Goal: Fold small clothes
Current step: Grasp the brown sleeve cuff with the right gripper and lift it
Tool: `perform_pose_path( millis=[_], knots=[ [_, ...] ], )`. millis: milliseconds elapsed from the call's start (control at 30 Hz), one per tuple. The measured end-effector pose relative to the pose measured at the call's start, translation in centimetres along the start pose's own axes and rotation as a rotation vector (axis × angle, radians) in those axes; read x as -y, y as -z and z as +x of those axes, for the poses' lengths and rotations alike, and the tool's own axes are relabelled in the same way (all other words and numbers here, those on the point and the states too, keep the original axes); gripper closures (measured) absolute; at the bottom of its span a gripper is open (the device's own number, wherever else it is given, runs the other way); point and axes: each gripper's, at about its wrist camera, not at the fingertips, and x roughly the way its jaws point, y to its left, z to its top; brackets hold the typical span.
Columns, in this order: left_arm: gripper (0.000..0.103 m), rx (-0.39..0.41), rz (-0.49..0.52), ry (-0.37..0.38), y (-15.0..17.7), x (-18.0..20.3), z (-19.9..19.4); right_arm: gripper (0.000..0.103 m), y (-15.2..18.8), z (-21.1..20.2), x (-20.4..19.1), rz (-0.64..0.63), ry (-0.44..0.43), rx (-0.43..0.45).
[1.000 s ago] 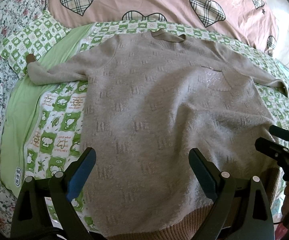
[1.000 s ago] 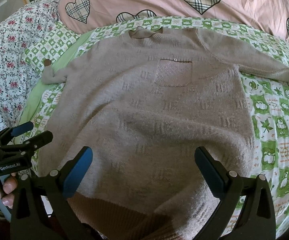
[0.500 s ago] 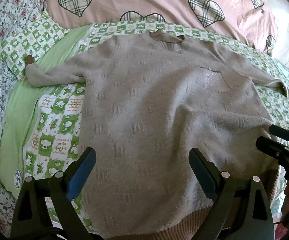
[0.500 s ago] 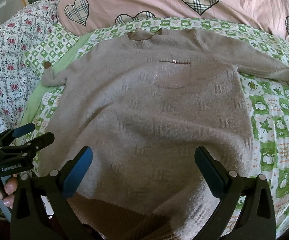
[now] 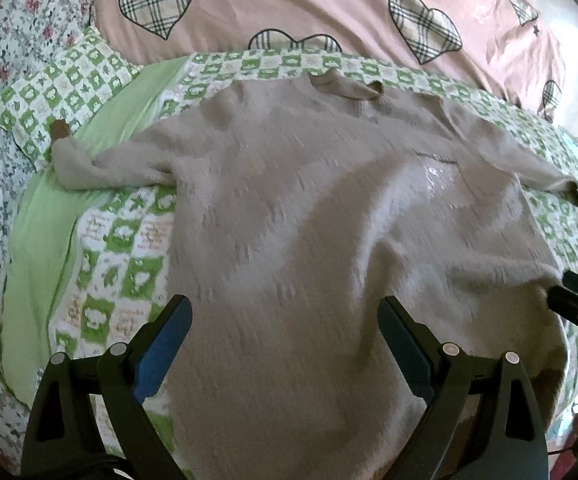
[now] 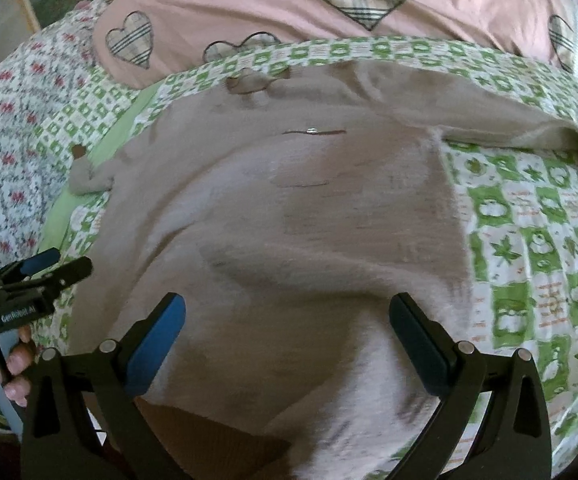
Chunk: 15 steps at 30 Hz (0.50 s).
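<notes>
On the bed, bare green-checked quilt (image 5: 117, 236) shows along the left side of one taupe knit sweater (image 5: 309, 240), which lies face up across the quilt's middle with its collar toward the pink heart-print duvet (image 5: 289, 4) at the far edge, and more bare quilt shows to its right. Two grippers hang over the near hem: the left gripper (image 5: 285, 340) and the right gripper (image 6: 287, 336) both have jaws spread wide, clamping nothing.
</notes>
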Motion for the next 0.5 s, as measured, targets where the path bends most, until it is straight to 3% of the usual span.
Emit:
perform_pose_path(
  millis=[233, 500],
  knots=[
    [0.009, 0.033, -0.017, -0.029, -2.5, -1.0, 1.2, 0.001, -1.3, -2.0, 7.2, 0.158, 0.091, 0.055],
    [0.009, -0.014, -0.006, -0.048, -3.8, -0.6, 3.0, 0.001, -2.1, -6.2, 21.4, 0.473, 0.253, 0.183]
  ],
)
